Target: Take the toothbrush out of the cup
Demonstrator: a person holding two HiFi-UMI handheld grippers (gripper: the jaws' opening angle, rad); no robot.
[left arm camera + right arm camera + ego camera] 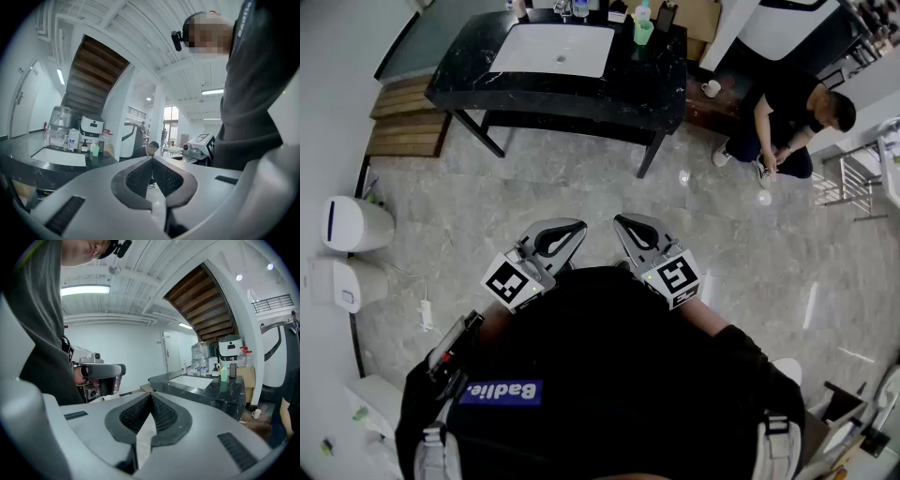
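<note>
Head view: the left gripper (565,234) and the right gripper (630,230) sit side by side, tight in front of the person's chest, above the grey marble floor (534,178) and well apart from the black marble bench (661,84); both gripper views show the jaws pressed together, nothing between them; the pale green cup (643,31) stands on the bench just right of the white sink (553,49); the toothbrush is too small to pick out.

You stand facing the counter (656,89), well apart from it: the sink (553,49) sits in its top, the cup (643,31) just right of the sink, and a person (787,117) crouches on the floor to the right.
</note>
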